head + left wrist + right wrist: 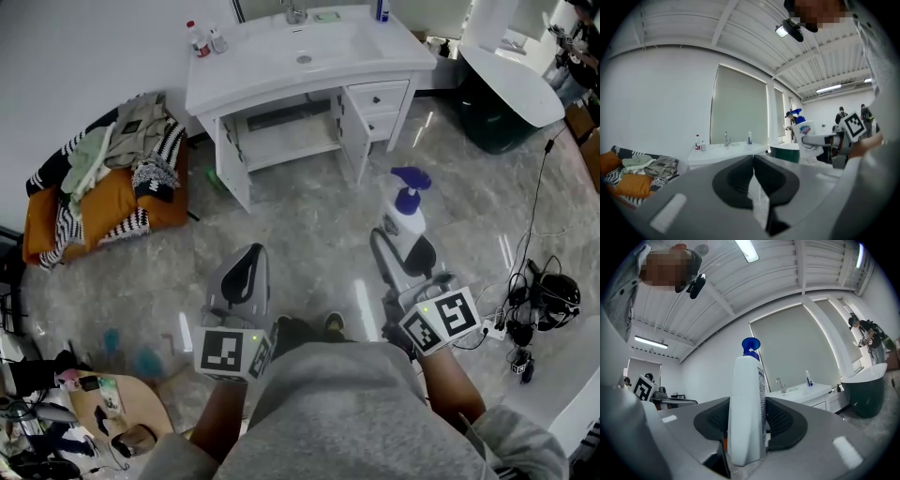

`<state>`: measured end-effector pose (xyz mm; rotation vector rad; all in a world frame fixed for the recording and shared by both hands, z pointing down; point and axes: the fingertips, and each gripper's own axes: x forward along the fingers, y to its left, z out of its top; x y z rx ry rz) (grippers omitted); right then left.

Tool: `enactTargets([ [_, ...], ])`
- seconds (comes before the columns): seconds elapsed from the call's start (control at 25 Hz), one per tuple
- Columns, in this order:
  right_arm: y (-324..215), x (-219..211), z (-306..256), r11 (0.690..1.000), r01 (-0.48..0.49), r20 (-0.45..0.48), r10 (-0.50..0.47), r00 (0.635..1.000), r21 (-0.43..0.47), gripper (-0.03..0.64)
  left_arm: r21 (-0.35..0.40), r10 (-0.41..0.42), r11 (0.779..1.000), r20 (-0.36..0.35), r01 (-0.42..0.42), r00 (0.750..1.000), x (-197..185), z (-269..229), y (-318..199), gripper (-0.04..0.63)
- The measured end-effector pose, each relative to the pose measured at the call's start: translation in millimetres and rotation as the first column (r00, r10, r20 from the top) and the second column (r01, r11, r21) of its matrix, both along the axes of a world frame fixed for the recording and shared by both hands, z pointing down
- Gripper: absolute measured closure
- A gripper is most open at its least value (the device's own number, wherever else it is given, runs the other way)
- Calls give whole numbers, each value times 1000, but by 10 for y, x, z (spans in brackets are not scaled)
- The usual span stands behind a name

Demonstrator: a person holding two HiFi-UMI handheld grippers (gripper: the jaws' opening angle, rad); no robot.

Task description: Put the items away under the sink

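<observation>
The spray bottle (747, 404) is clamped upright by the right gripper (405, 248), well before the sink cabinet (286, 141) — left gripper (753, 161) closed.

Glossy marble-look floor (309, 248), smooth glossy white sink (281, 84), smooth white plastic bottle (746, 418), matt grey plastic right gripper (747, 401), dark textured pads (782, 418), soft cloth heap (122, 155)
</observation>
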<state>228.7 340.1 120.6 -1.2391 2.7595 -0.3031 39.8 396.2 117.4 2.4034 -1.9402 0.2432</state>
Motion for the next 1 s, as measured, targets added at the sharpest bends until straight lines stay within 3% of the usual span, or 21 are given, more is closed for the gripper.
enactTargets([
  [0.12,9,4,25,1000,-2,9,2,1000,-4,409,10,-3,1000,31,2,1000,28,0,25,581],
  [1.0,10,-53,48,1000,-9,32,9,999,-17,410,-3,37,999,38,-37,999,82,73,4,581],
])
